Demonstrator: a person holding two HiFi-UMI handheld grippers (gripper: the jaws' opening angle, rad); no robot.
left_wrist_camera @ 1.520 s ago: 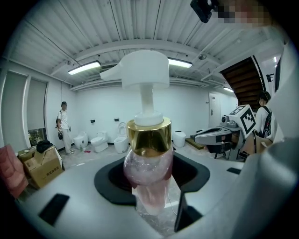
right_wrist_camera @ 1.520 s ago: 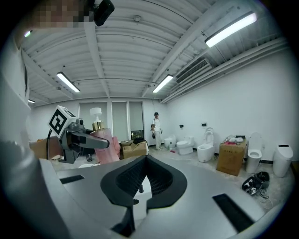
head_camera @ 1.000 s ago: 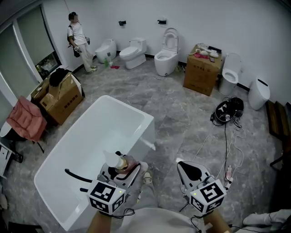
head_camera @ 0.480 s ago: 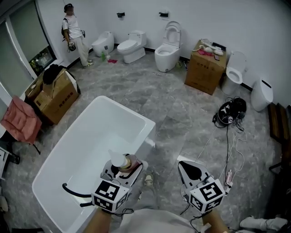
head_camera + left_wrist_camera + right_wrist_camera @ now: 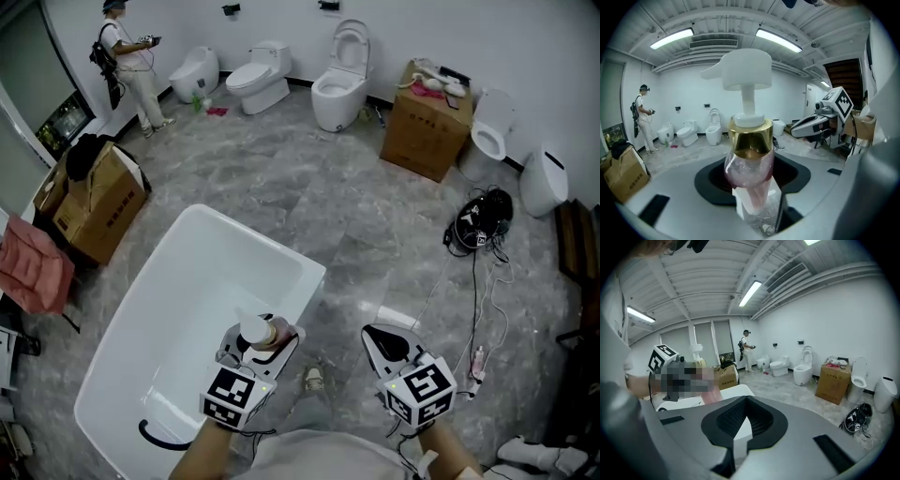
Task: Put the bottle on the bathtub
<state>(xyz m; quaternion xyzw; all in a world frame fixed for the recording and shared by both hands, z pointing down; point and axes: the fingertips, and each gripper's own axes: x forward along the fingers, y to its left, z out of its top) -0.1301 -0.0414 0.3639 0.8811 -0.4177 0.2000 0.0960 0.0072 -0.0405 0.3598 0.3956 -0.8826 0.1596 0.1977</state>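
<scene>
A pump bottle (image 5: 260, 333) with a clear pinkish body, gold collar and white pump head stands upright in my left gripper (image 5: 255, 345), which is shut on its body. It hangs by the near right rim of the white bathtub (image 5: 298, 260). In the left gripper view the bottle (image 5: 749, 168) fills the middle, between the jaws of the left gripper (image 5: 751, 192). My right gripper (image 5: 388, 347) is to the right over the grey floor, shut with nothing in it. In its own view the right gripper (image 5: 740, 425) faces the bathtub (image 5: 727, 393).
Toilets (image 5: 258, 82) line the far wall, beside a cardboard box (image 5: 427, 117). More boxes (image 5: 89, 202) stand left of the tub. A person (image 5: 127, 66) stands at the far left. A black bag with cables (image 5: 478, 225) lies at the right. A black hose (image 5: 159, 436) lies in the tub.
My left gripper and the bottle have shifted slightly right along the tub's near rim. The view has tilted, and the person at the back has turned and stepped left. The right gripper barely moved.
</scene>
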